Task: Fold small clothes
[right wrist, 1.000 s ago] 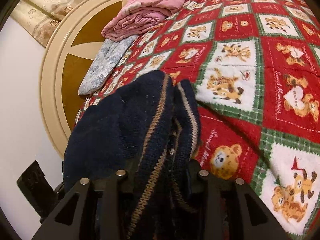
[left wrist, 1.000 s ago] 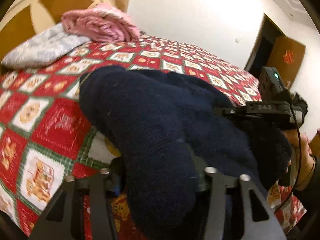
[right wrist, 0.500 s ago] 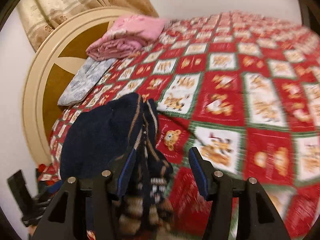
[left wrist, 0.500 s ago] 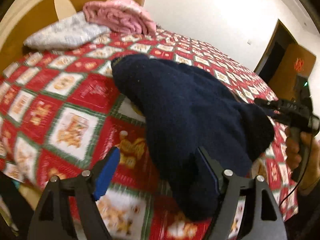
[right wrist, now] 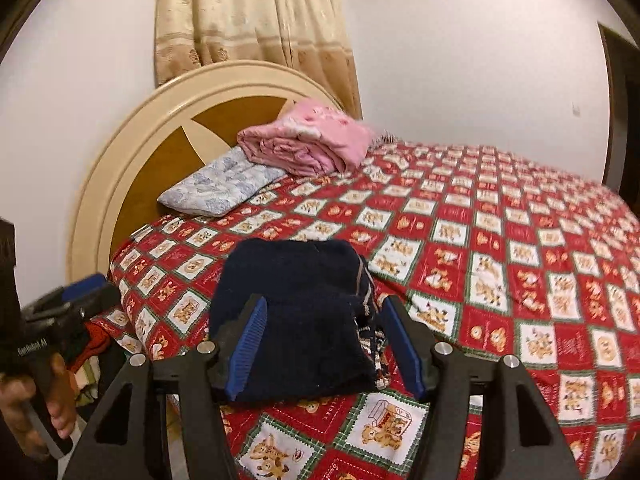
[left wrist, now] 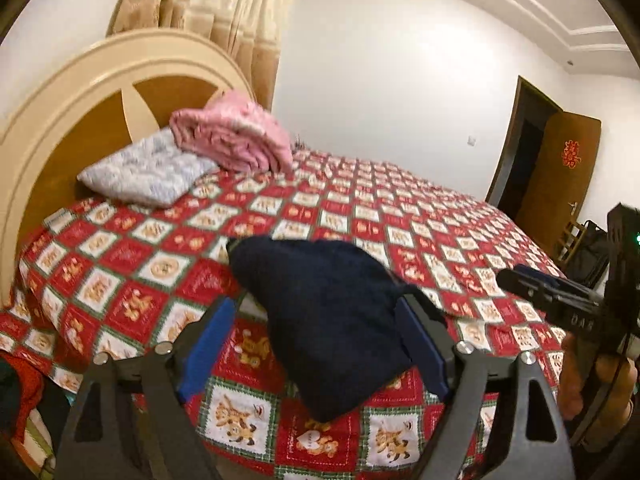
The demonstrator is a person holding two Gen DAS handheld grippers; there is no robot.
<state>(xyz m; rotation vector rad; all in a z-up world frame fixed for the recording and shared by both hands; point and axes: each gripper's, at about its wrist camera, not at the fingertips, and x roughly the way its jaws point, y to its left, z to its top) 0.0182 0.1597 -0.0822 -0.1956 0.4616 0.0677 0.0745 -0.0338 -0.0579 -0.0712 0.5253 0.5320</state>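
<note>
The dark navy knitted garment [left wrist: 328, 320] lies folded on the bed's red teddy-bear quilt [left wrist: 400, 216], close to the near edge and toward the headboard-side corner. The left gripper [left wrist: 316, 348] hangs above that edge, jaws opening, blue pads [left wrist: 206, 354] wide apart; the garment sits in the gap as seen from the left wrist, yet neither pad presses on it. And the right gripper [right wrist: 322, 344] is the same story: jaws opening, pads [right wrist: 248, 348] clear of the cloth, the garment [right wrist: 296, 316] lying on the quilt beyond and between them (a tan stripe shows along its right fold). At the headboard [right wrist: 132, 148], a pale blue pillow [right wrist: 224, 184] carries a pink folded blanket [right wrist: 308, 140]. Each wrist view catches the other gripper in a hand at the frame's side.
</note>
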